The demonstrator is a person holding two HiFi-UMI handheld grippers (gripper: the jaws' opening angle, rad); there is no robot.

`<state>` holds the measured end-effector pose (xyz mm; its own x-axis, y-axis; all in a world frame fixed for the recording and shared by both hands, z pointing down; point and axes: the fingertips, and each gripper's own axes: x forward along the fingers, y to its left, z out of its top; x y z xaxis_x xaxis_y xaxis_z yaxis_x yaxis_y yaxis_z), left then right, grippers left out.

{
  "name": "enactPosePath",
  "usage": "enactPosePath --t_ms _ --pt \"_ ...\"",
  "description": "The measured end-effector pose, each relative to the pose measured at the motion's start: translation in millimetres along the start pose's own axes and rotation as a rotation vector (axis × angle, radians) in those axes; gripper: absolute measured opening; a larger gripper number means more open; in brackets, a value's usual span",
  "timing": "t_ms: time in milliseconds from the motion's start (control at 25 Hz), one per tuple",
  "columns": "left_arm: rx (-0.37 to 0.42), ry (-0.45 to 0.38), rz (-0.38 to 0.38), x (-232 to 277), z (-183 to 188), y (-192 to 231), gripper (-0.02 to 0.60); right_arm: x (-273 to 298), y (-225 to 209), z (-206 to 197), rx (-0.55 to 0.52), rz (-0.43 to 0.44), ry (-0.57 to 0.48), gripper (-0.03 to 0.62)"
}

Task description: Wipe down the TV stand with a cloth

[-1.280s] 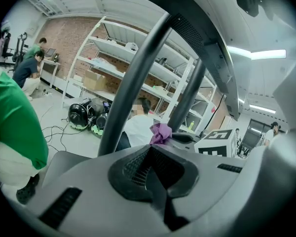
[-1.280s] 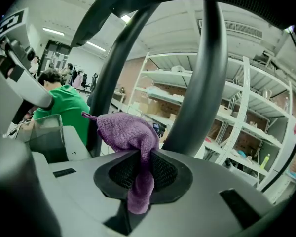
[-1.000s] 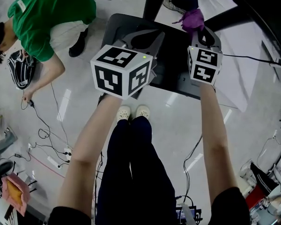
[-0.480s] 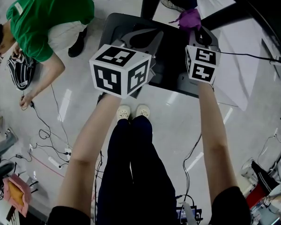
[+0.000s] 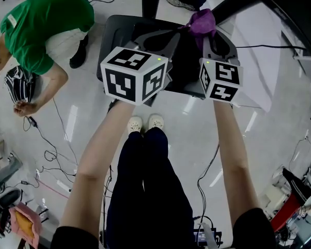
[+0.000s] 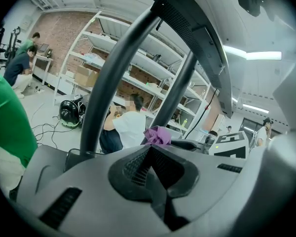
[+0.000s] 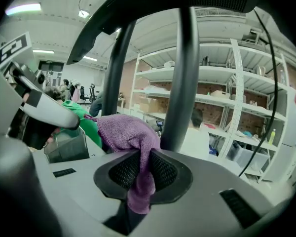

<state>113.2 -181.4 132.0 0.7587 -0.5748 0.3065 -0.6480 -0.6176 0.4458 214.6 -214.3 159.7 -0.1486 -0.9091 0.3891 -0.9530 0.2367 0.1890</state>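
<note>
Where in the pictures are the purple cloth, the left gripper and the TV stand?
purple cloth (image 7: pixel 129 131), right gripper view, on the bunched part above the jaws.
left gripper (image 6: pixel 152 154), left gripper view, where its shut fingertips meet.
TV stand (image 5: pixel 116 40), head view, on the bare left part of its dark base.

- right gripper (image 5: pixel 203 32), clamping the purple cloth (image 5: pixel 201 22), has edged left, closer to the left gripper (image 5: pixel 163 38).
- the person in green (image 5: pixel 41 25) now sits further left in view.
</note>
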Motion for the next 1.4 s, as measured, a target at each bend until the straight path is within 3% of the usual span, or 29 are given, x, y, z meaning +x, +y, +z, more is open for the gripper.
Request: enactPosePath --t_ms 320,600,1000,1200,1400 --pt "0.018 0.026 -0.050 12 -2 -23 0.006 -44 -27 22 0.076 -0.056 -0.072 0.067" --pt "0.040 0.015 -0.104 26 13 -49 0.006 -82 -73 57 0.110 -0.174 -0.171 0.067" --pt "0.071 -0.027 -0.116 34 46 -59 0.006 -85 -108 119 0.145 -0.248 -0.341 0.067" --pt "0.061 -0.027 -0.097 33 43 -50 0.006 -71 -105 144 0.077 -0.246 -0.371 0.067" --pt "0.043 -0.033 -0.080 27 40 -39 0.006 -64 -98 143 0.035 -0.237 -0.354 0.067"
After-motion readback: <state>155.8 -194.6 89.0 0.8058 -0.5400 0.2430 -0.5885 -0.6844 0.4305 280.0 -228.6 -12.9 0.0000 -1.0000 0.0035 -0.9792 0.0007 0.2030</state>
